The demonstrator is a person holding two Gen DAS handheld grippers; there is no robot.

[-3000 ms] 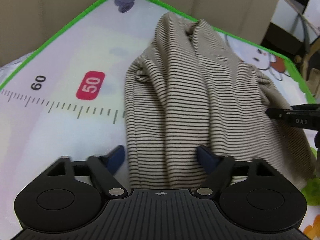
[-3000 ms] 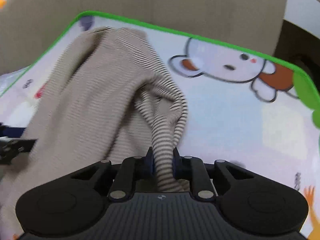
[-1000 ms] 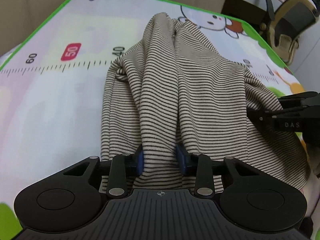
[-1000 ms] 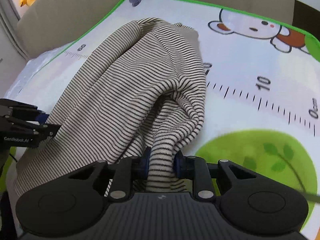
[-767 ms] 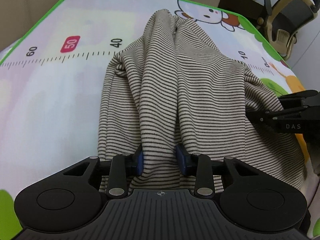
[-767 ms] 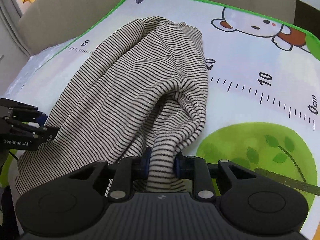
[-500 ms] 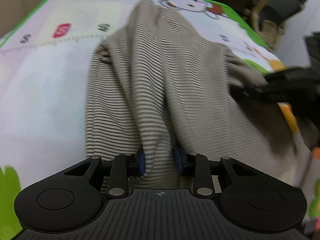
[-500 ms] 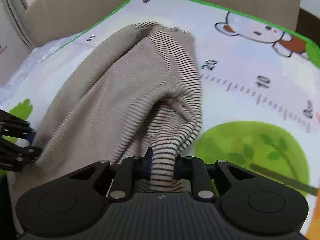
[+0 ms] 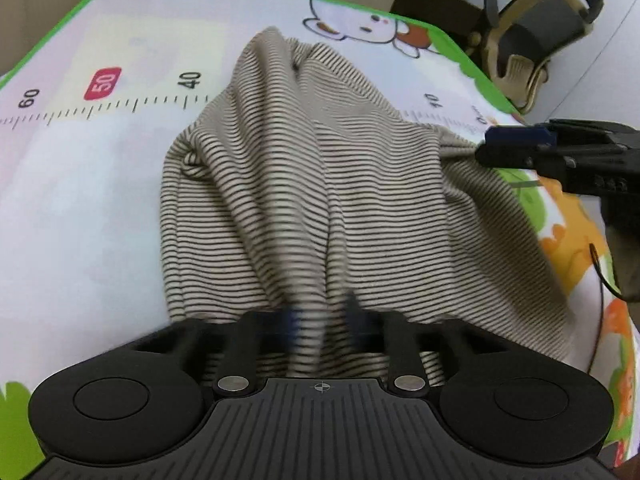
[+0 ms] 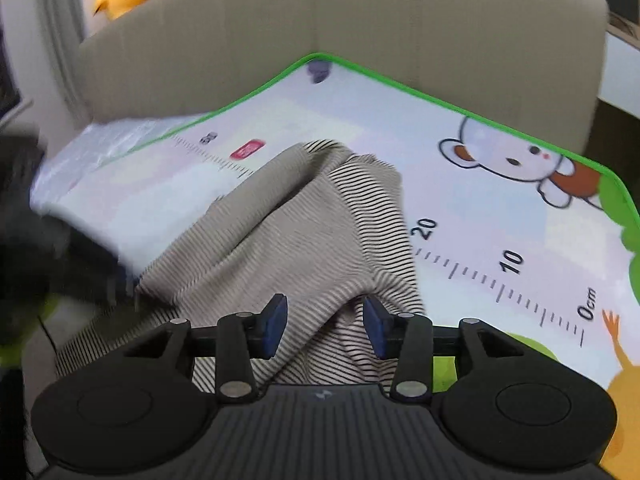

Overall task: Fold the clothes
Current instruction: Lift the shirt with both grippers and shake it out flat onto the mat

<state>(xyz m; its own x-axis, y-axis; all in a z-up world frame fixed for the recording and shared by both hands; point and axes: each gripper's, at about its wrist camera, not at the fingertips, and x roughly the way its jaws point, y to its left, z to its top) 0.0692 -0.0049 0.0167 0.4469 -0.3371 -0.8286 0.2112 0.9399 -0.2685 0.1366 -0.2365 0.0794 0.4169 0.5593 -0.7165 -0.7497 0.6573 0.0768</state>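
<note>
The shirt [image 9: 320, 184], beige with thin dark stripes, lies on the mat [image 9: 80, 200], a play mat with a green border, a printed ruler and a cartoon bear [image 10: 516, 160]. The mat is on a beige sofa [image 10: 360, 20]. The shirt is bunched into long folds. Its long axis runs from the near edge of the mat, where both grippers are, toward the far corner of the mat. The far end is narrow and points toward this corner, and the near end is wider. The shirt crosses the ruler about between the marks 40 and 20.

The left gripper [image 9: 324, 316] has a fold of the near edge between its blue pads. The pads are blurred, and the jaws are closing on the cloth, so they pinch it.

The right gripper [image 10: 326, 322] is at the other near corner of the shirt. Its jaws are opening, the pads stand apart, and the cloth lies between them, but the pads do not press it. In the left view its pads [image 9: 516, 136] are just at the right edge of the shirt.
</note>
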